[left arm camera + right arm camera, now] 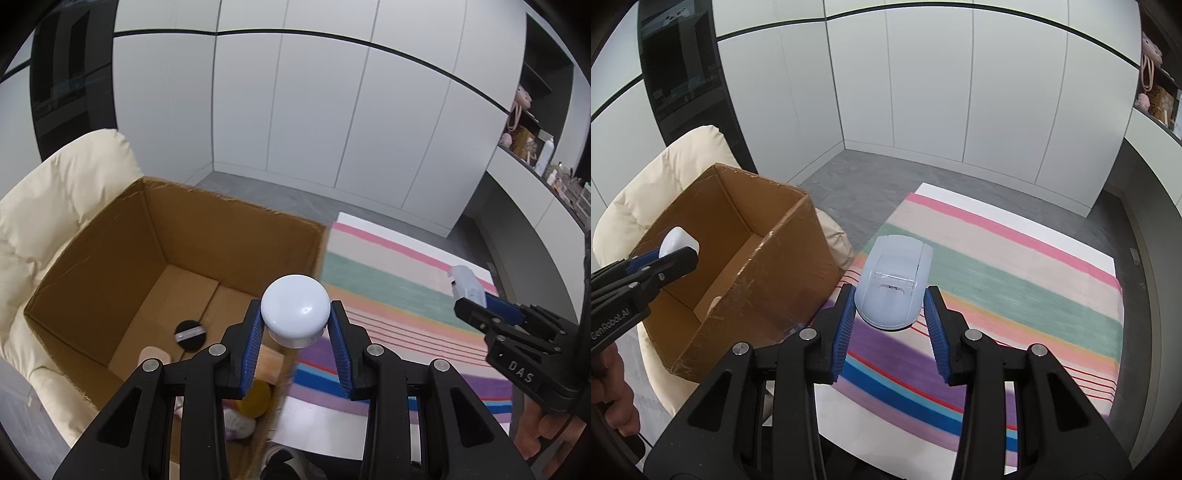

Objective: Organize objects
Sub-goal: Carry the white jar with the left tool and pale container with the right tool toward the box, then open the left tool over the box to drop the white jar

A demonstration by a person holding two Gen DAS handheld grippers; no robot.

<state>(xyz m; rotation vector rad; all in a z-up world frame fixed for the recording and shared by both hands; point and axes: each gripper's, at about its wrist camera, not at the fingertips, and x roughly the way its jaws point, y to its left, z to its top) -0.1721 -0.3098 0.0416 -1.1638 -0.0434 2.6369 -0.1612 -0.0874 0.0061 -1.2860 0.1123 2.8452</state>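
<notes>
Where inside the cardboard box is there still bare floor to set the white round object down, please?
The cardboard box has bare floor along its far wall and far right corner, beyond the black disc. The near end is crowded: a yellow disc and other small items pile beneath the left gripper, which holds the white round object.

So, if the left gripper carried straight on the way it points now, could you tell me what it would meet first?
Probably the cardboard box: the left gripper, shut on the white dome, points down at the box's right wall or just inside it. Depth is unclear, so it might land on the box floor instead.
</notes>
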